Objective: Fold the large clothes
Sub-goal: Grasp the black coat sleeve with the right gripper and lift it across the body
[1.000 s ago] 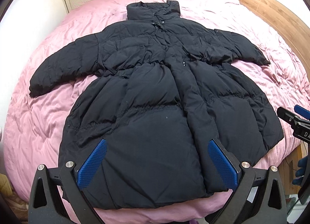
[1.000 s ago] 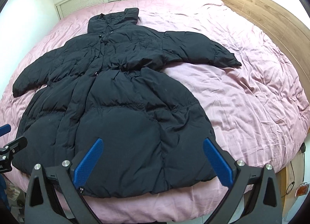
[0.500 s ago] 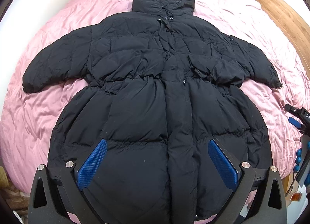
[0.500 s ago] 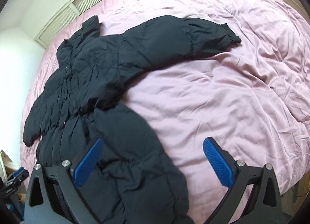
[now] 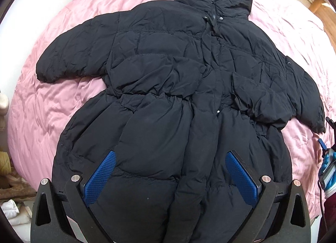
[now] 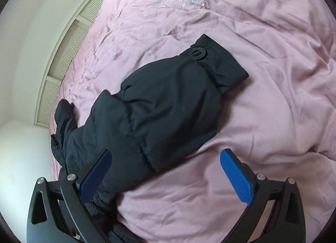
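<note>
Holding our left gripper [image 5: 170,177] low over the hem end of the black puffer coat [image 5: 172,87], we've got its blue pads [image 5: 100,177] spread wide with nothing between them. The coat lies front-up and flat on the pink duvet [image 5: 52,104], collar at the far end, both sleeves out to the sides. Our right gripper [image 6: 166,177] is just as wide and empty too, hanging over the coat's right sleeve [image 6: 168,100]; its left pad overlaps the sleeve in view and the right one sits over bare duvet. The sleeve's cuff [image 6: 220,62] points away from us, with a round snap on it. Some embroidered lettering [image 6: 180,0] shows on the duvet beyond, too warped to read.
</note>
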Available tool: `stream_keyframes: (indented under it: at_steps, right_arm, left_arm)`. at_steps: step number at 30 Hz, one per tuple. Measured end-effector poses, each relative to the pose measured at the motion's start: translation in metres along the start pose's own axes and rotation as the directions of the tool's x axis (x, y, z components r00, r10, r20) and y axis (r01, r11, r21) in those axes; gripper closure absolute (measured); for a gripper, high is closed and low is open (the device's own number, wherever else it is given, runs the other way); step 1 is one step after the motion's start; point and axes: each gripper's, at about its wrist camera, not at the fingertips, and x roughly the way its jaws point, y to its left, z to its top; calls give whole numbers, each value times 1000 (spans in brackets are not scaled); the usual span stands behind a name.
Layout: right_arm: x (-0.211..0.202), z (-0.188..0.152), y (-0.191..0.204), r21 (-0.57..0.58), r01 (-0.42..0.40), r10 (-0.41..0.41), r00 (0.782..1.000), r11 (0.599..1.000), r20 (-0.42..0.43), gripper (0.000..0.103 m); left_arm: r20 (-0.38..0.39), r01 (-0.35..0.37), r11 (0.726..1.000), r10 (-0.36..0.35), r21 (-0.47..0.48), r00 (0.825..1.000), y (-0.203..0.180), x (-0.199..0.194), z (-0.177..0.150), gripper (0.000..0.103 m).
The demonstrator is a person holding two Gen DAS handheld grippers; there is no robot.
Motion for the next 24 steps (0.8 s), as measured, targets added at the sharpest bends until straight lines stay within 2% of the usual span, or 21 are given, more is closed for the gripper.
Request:
stream_keyframes:
  at_steps: [6, 14, 16, 18, 21, 24]
  right_arm:
    - [22, 20, -18, 86, -68, 69, 998, 994, -9, 0]
    - [40, 33, -42, 215, -177, 180, 984, 960, 4, 0]
    - [41, 36, -44, 240, -210, 211, 977, 948, 19, 5]
    - [42, 39, -44, 261, -254, 253, 967, 931, 36, 36]
    - [44, 46, -36, 253, -277, 278, 960, 927, 34, 46]
    - [48, 50, -26, 226, -281, 285, 958, 933, 19, 49]
  left_arm:
    - [-72, -69, 997, 67, -17, 995, -8, 12, 0, 1]
    - [-101, -87, 996, 90, 34, 991, -26, 19, -4, 1]
    - [-105, -90, 995, 94, 49, 990, -30, 21, -6, 1]
    - [-112, -86, 995, 92, 57, 989, -32, 23, -7, 1]
    - [-123, -78, 995, 85, 62, 989, -35, 26, -10, 1]
    - [-124, -71, 995, 78, 64, 989, -37, 27, -10, 1]
